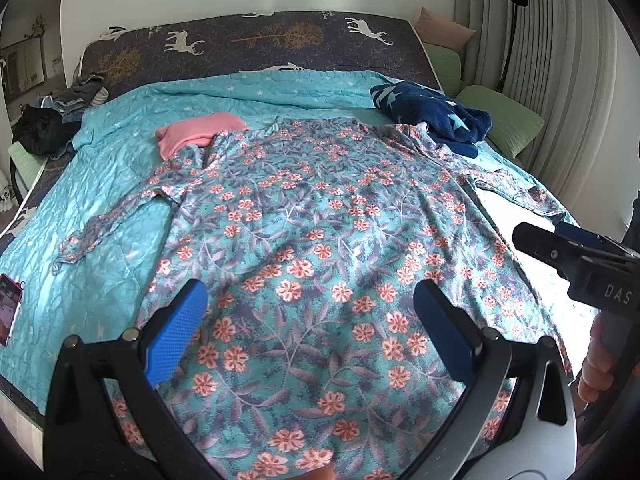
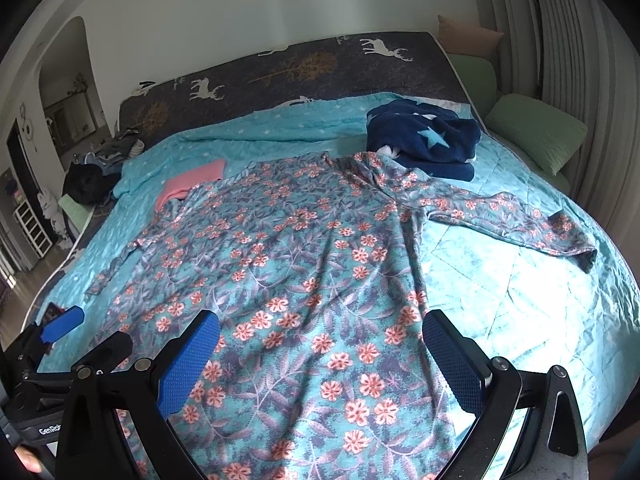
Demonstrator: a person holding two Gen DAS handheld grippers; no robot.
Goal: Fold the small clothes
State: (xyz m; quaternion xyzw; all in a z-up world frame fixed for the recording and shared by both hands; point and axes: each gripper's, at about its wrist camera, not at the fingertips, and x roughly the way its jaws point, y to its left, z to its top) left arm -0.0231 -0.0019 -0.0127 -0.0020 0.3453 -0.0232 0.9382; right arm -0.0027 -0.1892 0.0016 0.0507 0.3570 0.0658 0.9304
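Floral garment (image 1: 312, 216) lies flat, collar pointing headward

Soft daylight is cast from the right, and the quilt (image 1: 532, 248) near that edge is blown out to white glare. Strong fisheye bending and dark vignetted corners are seen in both views; focus is held sharp throughout.

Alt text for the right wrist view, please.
A floral long-sleeved garment lies spread flat on a turquoise quilt, with the open right gripper above its hem. A navy star blanket and a pink folded cloth lie beyond it.
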